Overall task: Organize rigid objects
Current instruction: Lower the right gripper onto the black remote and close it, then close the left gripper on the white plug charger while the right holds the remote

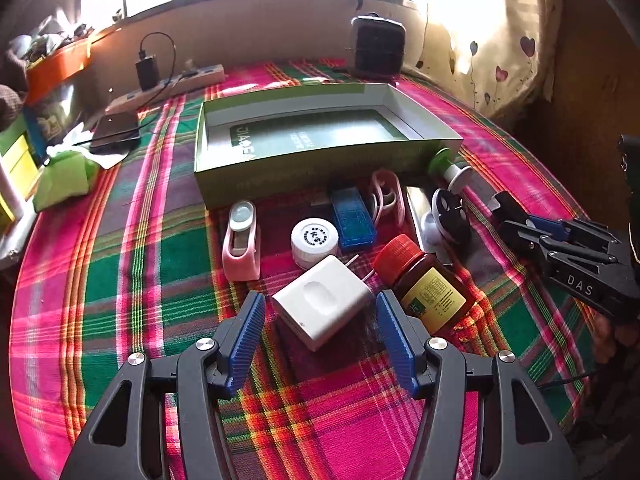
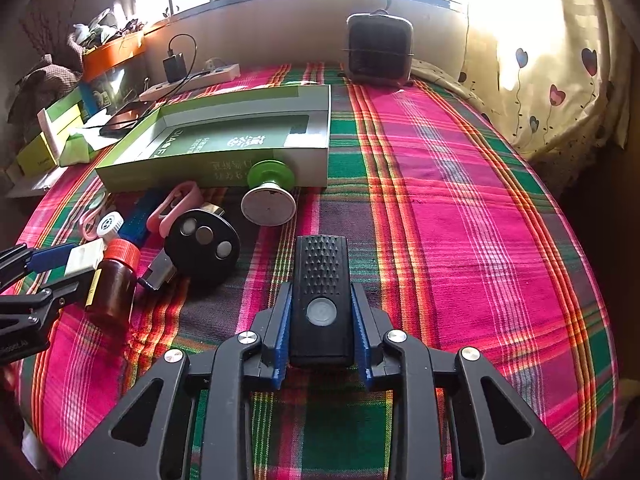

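Observation:
On the plaid cloth, my left gripper stands open with its blue pads on either side of a white charger plug; narrow gaps show at both pads. An amber bottle with a red cap lies just to its right. Farther back lie a white jar, a blue case, a pink clip and a black disc. Behind these sits an open green box. My right gripper is shut on a black ribbed device above the cloth.
A green and white knob leans on the box's front wall. At the back stand a small dark fan and a power strip. A phone, green cloth and boxes crowd the left edge. Curtains hang at right.

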`<control>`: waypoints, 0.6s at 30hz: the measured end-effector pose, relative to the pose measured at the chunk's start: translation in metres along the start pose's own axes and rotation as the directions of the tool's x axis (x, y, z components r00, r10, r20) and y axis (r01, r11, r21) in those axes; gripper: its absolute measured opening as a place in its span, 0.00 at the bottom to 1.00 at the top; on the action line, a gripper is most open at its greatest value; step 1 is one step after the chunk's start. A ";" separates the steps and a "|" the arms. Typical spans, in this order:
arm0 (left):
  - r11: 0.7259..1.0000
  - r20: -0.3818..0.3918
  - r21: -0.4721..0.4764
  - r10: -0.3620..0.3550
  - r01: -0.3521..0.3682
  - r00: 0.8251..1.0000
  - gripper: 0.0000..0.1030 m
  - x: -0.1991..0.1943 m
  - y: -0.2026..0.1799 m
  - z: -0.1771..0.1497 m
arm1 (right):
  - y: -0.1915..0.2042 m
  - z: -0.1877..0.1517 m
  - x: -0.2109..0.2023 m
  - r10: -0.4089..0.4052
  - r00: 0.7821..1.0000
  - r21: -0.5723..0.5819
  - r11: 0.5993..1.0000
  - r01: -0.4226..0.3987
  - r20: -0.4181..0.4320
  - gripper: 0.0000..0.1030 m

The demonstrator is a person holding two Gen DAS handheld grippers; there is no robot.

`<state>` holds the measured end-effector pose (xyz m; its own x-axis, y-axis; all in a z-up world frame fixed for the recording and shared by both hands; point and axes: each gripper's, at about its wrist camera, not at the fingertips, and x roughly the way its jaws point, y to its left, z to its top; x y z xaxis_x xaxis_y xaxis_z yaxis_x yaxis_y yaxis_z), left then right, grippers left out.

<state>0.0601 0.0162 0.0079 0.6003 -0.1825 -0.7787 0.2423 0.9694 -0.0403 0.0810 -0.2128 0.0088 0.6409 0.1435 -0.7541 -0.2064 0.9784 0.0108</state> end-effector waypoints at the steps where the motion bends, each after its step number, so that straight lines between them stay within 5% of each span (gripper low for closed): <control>1: 1.000 0.001 0.003 -0.002 0.002 1.000 0.56 0.002 0.000 0.002 | -0.001 0.000 0.000 0.001 1.000 0.000 1.000 -0.001 -0.001 0.27; 18: 0.997 -0.004 -0.060 0.050 -0.050 0.999 0.56 0.011 0.009 0.006 | -0.001 0.004 0.002 0.015 1.000 0.004 1.000 -0.015 -0.007 0.28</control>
<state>0.0738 0.0220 0.0030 0.6088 -0.1334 -0.7820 0.1656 0.9854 -0.0392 0.0853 -0.2127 0.0096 0.6323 0.1567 -0.7587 -0.2130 0.9768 0.0242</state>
